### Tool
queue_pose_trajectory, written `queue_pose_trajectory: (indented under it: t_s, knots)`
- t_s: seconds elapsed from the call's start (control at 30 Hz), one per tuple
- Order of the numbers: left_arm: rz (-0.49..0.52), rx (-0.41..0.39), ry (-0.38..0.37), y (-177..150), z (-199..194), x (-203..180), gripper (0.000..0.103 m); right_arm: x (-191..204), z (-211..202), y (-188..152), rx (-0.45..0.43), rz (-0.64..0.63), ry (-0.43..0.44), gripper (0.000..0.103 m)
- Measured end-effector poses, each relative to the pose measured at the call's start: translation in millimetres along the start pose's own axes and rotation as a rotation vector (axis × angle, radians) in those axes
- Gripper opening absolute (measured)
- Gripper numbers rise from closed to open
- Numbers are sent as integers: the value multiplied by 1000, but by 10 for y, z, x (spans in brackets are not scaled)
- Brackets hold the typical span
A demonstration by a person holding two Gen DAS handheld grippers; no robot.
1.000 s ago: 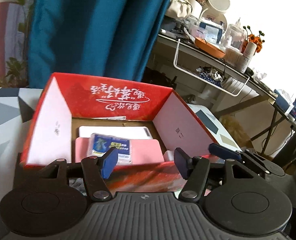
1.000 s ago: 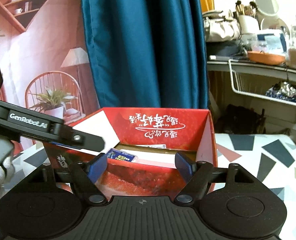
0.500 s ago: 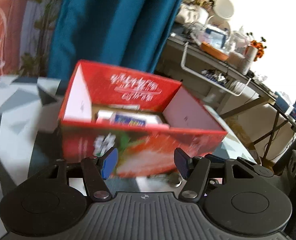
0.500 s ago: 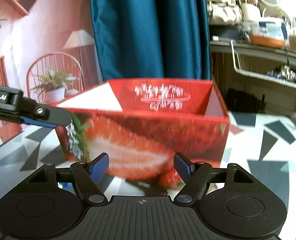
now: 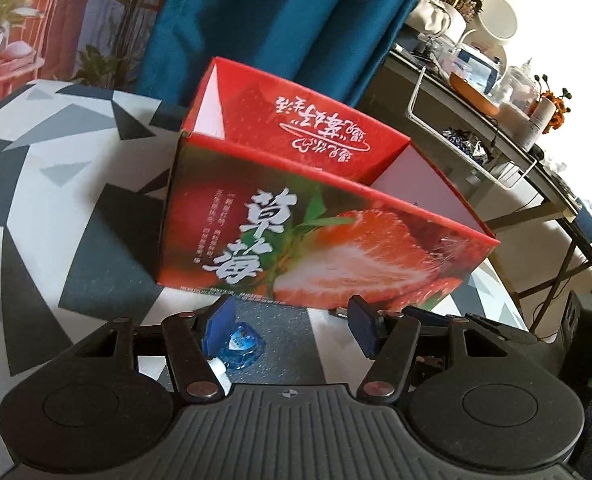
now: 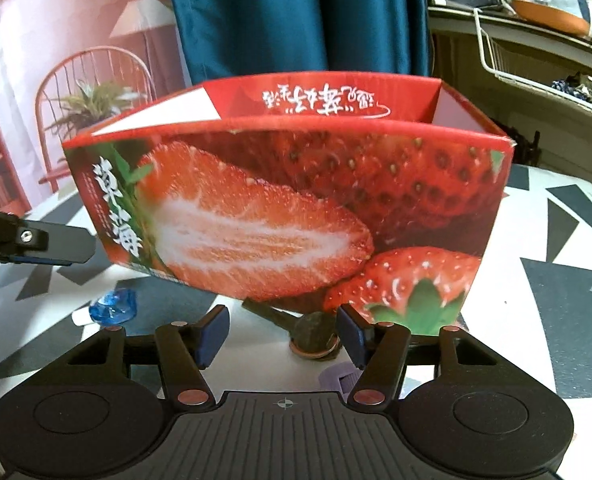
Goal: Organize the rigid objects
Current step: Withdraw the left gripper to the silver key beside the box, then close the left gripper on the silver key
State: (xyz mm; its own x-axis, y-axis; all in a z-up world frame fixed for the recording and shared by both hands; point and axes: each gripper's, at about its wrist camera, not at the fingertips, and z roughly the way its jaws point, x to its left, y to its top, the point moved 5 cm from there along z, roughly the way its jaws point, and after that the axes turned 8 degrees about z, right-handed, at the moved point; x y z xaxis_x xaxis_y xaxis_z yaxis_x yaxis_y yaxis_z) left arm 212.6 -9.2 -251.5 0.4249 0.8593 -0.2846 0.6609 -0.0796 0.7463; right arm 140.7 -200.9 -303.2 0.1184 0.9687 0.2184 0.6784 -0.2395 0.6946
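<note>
right gripper jaws closing, nothing between them yet; round brown object lies just ahead toward its right jaw, at the strawberry box foot. left gripper jaws apart, blue item beside its left pad.

Strawberry box: near wall hides its contents from both views. Blue bottle: cap end covered by the left tool's near finger. Coin-like discs ahead of the right tool: partly under box edge, kind unclear. Lilac item mostly behind tool body.
</note>
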Motion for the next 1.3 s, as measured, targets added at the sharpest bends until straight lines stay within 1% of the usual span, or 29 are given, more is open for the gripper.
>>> queue_pose_trajectory:
  t_s: [0.13,0.23,0.27,0.3,0.33,0.4,0.53,0.7,0.83,1.03,1.23,1.3]
  knots:
    - [-8,16,-3,-56,22,24,64,-3,95,5,18,-34,-71,58]
    - [-19,25,-3,-89,35,45,64,-3,184,-22,55,-39,-77,57]
    - [-22,27,-3,-94,40,51,64,2,198,-32,58,-44,-76,55]
    - [-25,28,-4,-96,45,61,64,10,210,-41,64,-45,-71,53]
    - [-27,28,-5,-99,46,67,63,23,219,-52,69,-46,-60,48]
    - [-31,29,-8,-101,54,71,63,59,216,-75,69,-65,-52,45]
    - [-29,28,-27,-113,72,53,60,155,195,-128,69,-103,-19,35]
    - [-21,33,-50,-125,88,-2,56,289,148,-192,66,-146,21,34]
    - [-5,56,-78,-137,159,-58,54,386,107,-254,60,-190,52,32]
    - [18,80,-74,-114,285,-105,53,433,80,-291,59,-216,87,31]
    - [9,91,-67,-101,327,-78,53,420,54,-313,60,-236,106,30]
    - [6,95,-67,-91,347,-74,53,428,57,-296,75,-253,103,31]
